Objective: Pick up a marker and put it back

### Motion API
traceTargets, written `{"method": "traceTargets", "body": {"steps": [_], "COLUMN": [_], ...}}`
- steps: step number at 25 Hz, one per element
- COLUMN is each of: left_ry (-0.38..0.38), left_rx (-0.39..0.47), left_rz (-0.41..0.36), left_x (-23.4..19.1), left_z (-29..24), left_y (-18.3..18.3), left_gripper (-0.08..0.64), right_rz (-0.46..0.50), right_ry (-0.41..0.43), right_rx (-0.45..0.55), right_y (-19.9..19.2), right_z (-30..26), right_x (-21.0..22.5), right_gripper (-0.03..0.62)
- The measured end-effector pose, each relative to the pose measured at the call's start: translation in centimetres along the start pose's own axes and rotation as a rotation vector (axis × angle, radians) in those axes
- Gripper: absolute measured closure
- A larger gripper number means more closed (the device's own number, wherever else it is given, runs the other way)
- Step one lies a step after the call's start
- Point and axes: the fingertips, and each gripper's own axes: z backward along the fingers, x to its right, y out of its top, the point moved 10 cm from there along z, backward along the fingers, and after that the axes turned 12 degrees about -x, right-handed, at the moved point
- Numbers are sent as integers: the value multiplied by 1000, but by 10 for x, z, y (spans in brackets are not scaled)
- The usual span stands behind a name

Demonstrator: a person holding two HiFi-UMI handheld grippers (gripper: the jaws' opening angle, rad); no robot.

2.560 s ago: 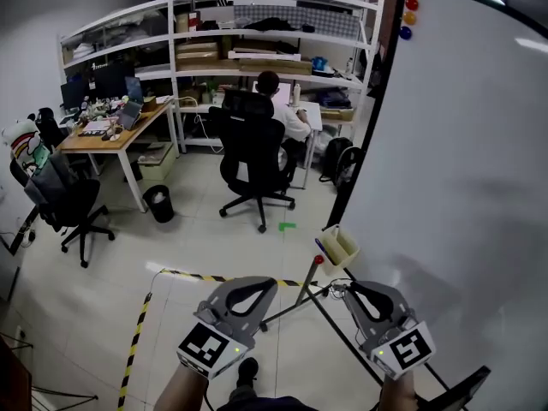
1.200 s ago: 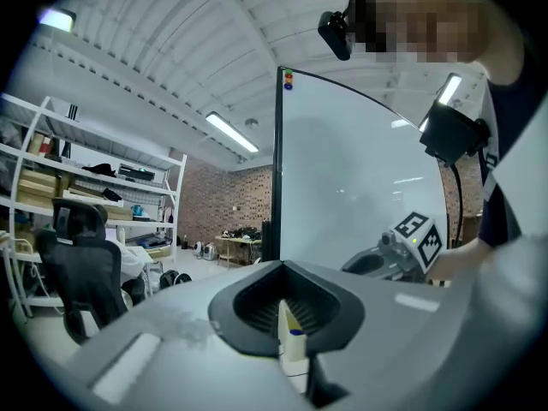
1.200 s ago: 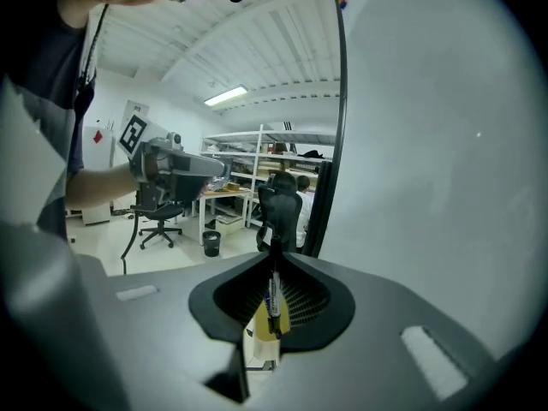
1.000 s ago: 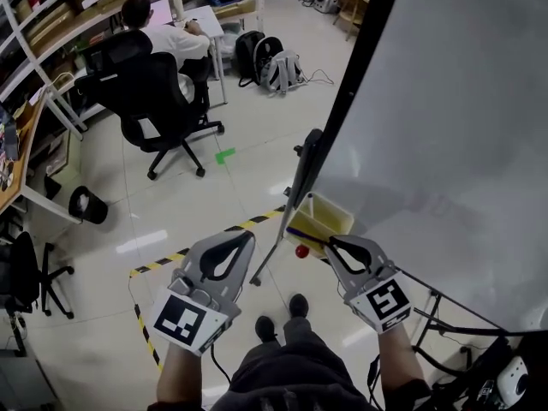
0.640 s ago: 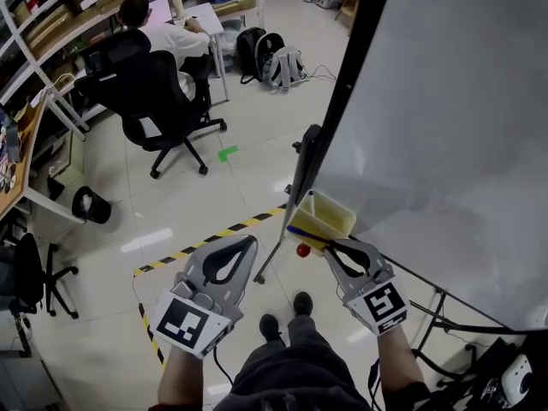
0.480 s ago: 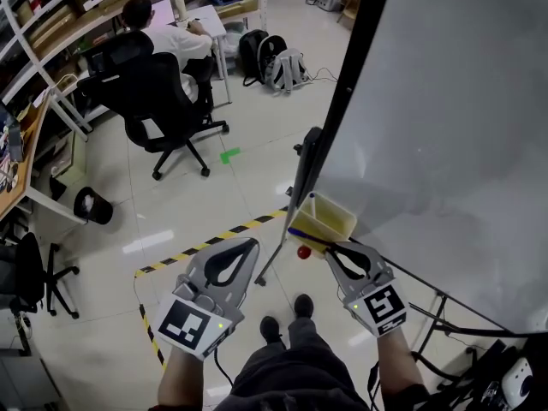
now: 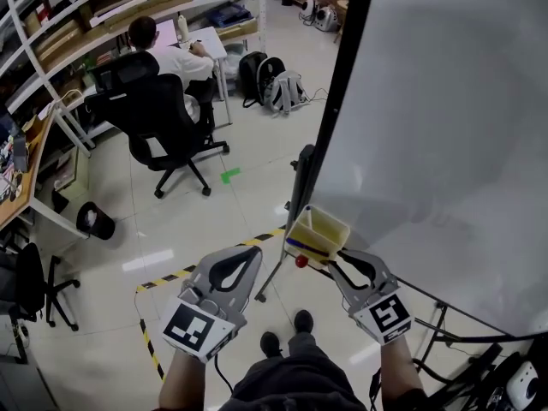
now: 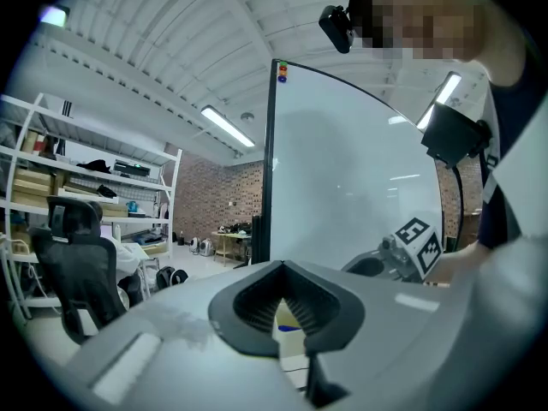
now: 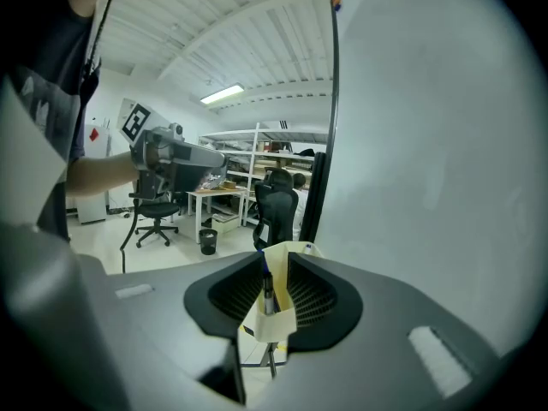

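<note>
A pale yellow holder (image 7: 321, 229) hangs at the whiteboard's (image 7: 445, 127) lower left corner. A blue-capped marker (image 7: 300, 246) lies along its front edge. In the right gripper view the marker (image 9: 268, 291) stands in the holder (image 9: 278, 319), right in the gap of my right gripper (image 9: 275, 264). That gripper's (image 7: 332, 259) jaws are opening and the pads stand off the marker. My left gripper (image 7: 253, 253) hangs to the left of the holder, shut and holding nothing. Through its jaws (image 8: 282, 268) I glimpse the holder (image 8: 287, 319).
A small red ball (image 7: 301, 261) hangs under the holder. The whiteboard's stand legs (image 7: 272, 274) reach down to the floor. Yellow-black tape (image 7: 171, 276) crosses the tiles. A person on a black office chair (image 7: 158, 118) sits at a desk far left.
The right gripper's jaws have parted around the marker, which now rests in the holder. The head view has shifted slightly. The left gripper has stayed beside the holder.
</note>
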Motion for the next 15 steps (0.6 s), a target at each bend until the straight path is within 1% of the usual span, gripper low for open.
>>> {"method": "traceTargets", "body": {"steps": [4, 6, 9, 12, 15], "left_ry": [-1, 9, 21, 40, 58], "left_rx": [-5, 5, 62, 107, 147], "left_rz": [-7, -28, -74, -132, -167], "left_x": [-1, 3, 10, 17, 25], "left_z": [10, 18, 34, 54, 77], "left_y": [11, 21, 37, 52, 61], "left_gripper": [554, 554, 554, 554, 554], "right_rz": [93, 109, 129, 169, 197], "right_ry": [-9, -8, 3, 1, 1], "right_rx": [85, 155, 254, 307, 358], "right_y": [31, 49, 77, 98, 114], "right_z": [21, 34, 47, 56, 66], "right_x": [-7, -12, -18, -27, -37], "right_gripper": [505, 505, 505, 505, 505]}}
